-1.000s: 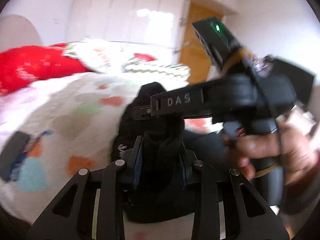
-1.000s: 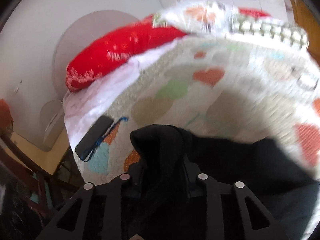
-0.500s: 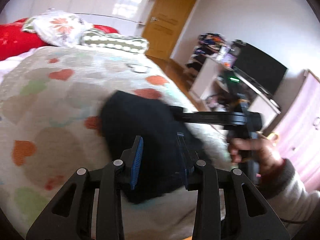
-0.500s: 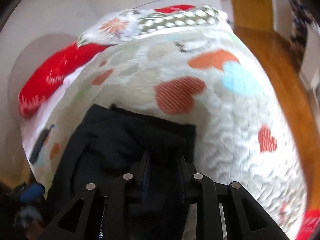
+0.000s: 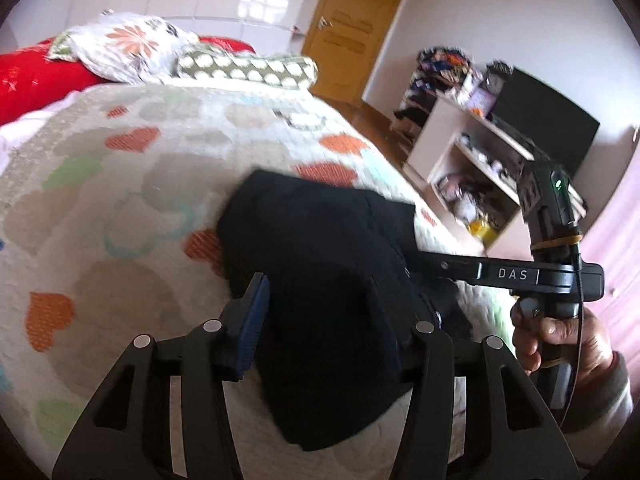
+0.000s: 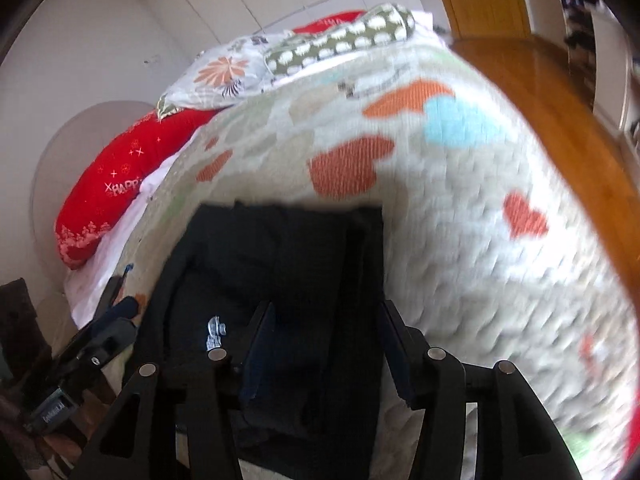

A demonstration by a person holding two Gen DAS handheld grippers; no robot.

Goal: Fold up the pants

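The folded black cloth pants [image 5: 332, 300] lay at lower centre on the heart-patterned quilted bedspread [image 5: 120, 184]. Both the left gripper [image 5: 340, 320] and right gripper [image 6: 324, 344] were opening, fabric loose between their parted fingers, apparently releasing a fold; next, withdraw cleanly.

Black pants [image 5: 328, 280] on a cream, heart-patterned quilt [image 5: 120, 200].

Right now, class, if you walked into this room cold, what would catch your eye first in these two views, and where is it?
The black pants lie bunched on the near part of the heart-patterned quilt, dark against its pale fabric. Both the left gripper and the right gripper straddle the cloth, jaws opening. At the head of the bed, a bright red pillow lies beside a flowered one.
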